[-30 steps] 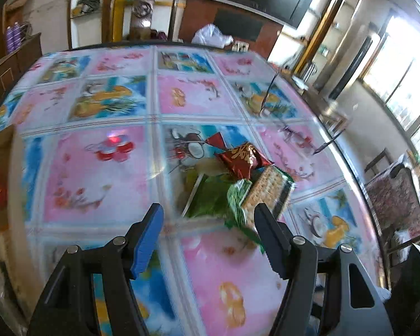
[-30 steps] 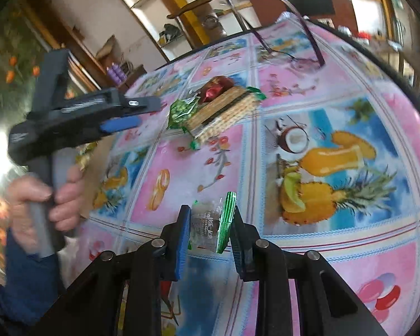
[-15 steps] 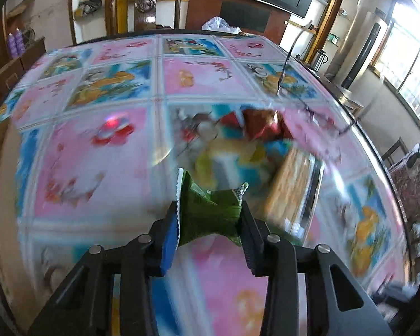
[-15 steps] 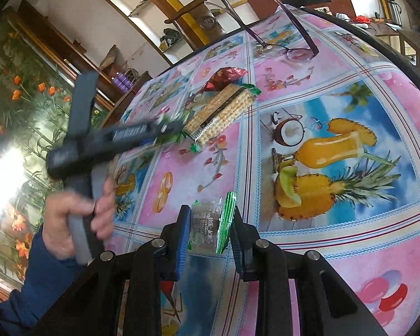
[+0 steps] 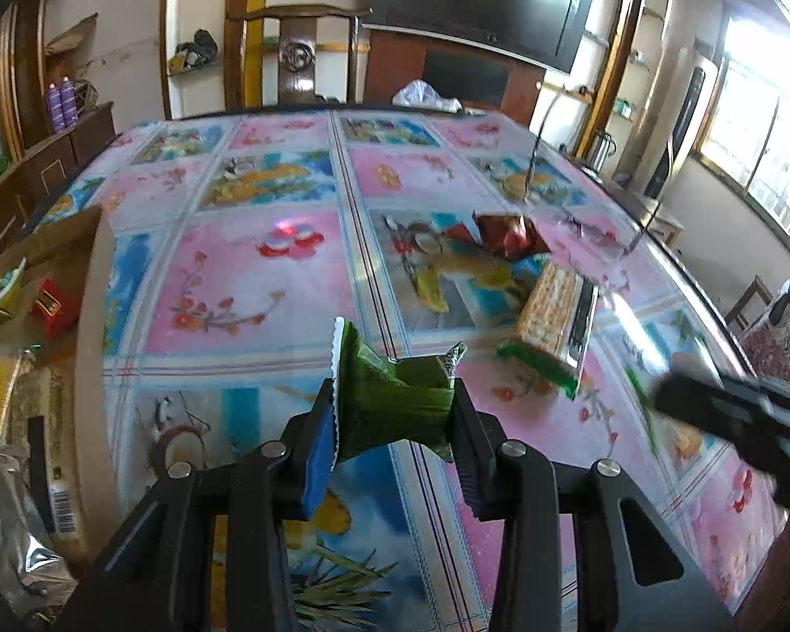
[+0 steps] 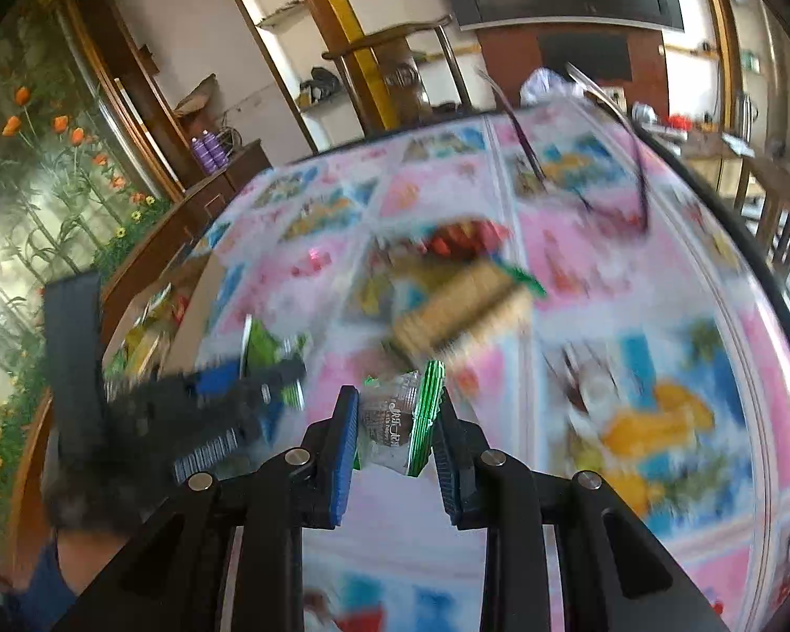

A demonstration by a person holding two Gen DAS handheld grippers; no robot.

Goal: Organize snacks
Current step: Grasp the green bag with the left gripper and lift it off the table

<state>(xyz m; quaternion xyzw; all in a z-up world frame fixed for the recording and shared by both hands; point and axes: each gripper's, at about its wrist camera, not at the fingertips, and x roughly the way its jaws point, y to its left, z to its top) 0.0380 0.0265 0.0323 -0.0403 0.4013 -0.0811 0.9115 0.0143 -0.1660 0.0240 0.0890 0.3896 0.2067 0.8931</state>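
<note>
My left gripper (image 5: 389, 403) is shut on a crumpled green snack packet (image 5: 395, 384), held above the table. In the right wrist view this gripper (image 6: 268, 368) shows blurred at the left, with the green packet (image 6: 262, 341) sticking up from its fingers. My right gripper (image 6: 396, 411) is shut on a small clear packet with green edges (image 6: 397, 421). On the table beyond lie a long cracker pack (image 5: 550, 310) and a red foil wrapper (image 5: 508, 234). Both show blurred in the right wrist view, the cracker pack (image 6: 463, 310) nearer than the red wrapper (image 6: 463, 234).
An open cardboard box (image 5: 92, 316) with several snacks stands at the table's left edge. Eyeglasses (image 6: 605, 200) lie past the red wrapper. The fruit-patterned tablecloth (image 5: 247, 284) covers the round table. A hand in a blue sleeve (image 6: 63, 542) holds the left tool. Chairs stand beyond.
My left gripper closed on the green packet and carried it back from the pile, bringing the box into view. The right gripper rose, its small packet still held.
</note>
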